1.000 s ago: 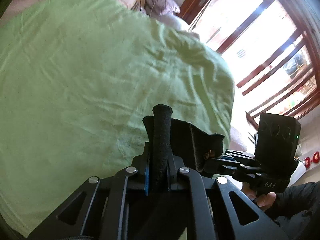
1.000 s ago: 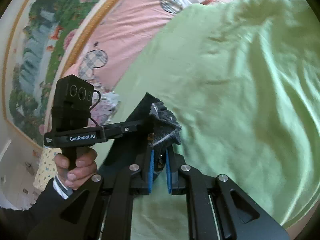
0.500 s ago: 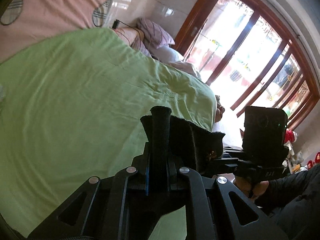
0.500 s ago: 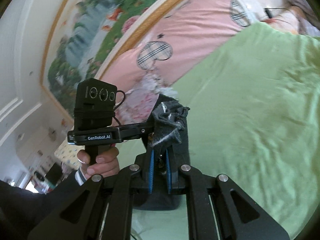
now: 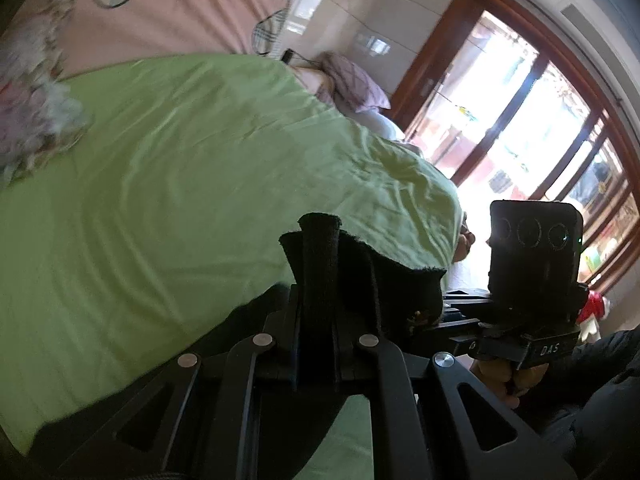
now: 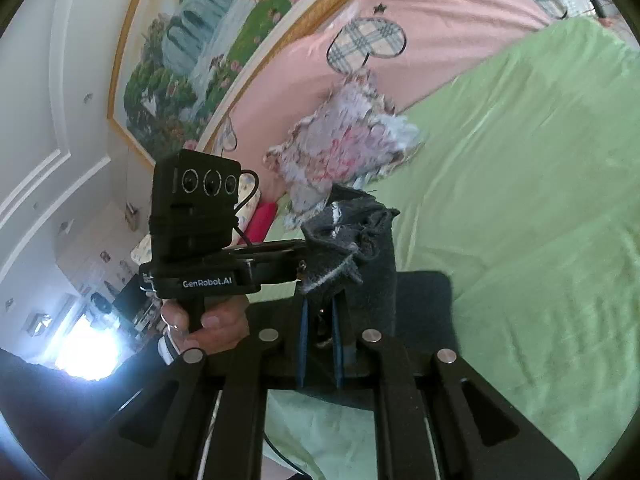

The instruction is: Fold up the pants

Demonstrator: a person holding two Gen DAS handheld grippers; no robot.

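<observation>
Black pants (image 5: 360, 276) hang clenched in both the left claw (image 5: 318, 240) and right claw (image 6: 320, 280), above the green bed (image 5: 180, 184).

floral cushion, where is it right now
In the right wrist view the floral cushion lies left of centre, on the green bedspread against the pink headboard, just beyond the dark pants clamped in the right gripper.

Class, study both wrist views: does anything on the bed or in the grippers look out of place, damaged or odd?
Little stands out. The dark pants are pinched bunched in the right hand-held gripper and left hand-held gripper, with pale patches showing at the right grip. The green bedspread is wrinkled; a floral pillow lies askew.
</observation>
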